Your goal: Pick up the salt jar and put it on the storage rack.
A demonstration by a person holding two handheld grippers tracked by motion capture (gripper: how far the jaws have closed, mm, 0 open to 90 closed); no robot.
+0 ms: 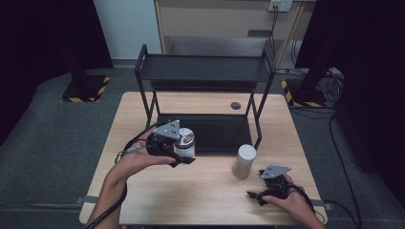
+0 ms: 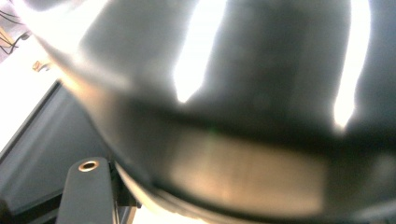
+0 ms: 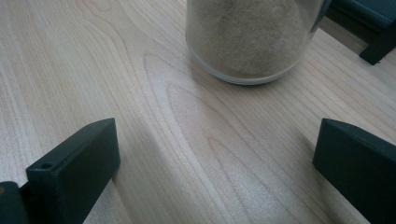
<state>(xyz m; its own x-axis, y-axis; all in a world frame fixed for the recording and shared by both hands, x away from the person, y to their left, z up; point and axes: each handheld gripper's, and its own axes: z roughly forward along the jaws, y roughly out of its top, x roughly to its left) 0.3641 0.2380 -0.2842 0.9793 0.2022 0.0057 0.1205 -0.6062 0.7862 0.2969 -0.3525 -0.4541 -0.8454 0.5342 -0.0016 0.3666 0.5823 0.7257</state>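
Two jars on show, two tools, one rack. Your left tool (image 1: 184, 155) is clamped tight on the metal-lidded jar (image 1: 185, 143) — you've got it lifted clear of the desk (image 1: 210, 191), just in front of the black rack's (image 1: 205, 71) lower shelf. From the left gripper view that jar sits right up against the lens, a dark blurred curve with bright glare streaks; what's inside it can't be made out.

The second jar, the white-lidded jar (image 1: 244, 161), stands upright on the desk between your two hands, near the rack's right front leg. The right gripper view catches its lower half (image 3: 247, 37) — clear wall, packed with pale, sandy granules.

Your right tool (image 1: 260, 193) rests low at the desk's near right corner, jaws spread wide with nothing between them — just bare wood grain, the white-lidded jar a little ahead and apart from the tips.

The rack has two shelves, both dark.
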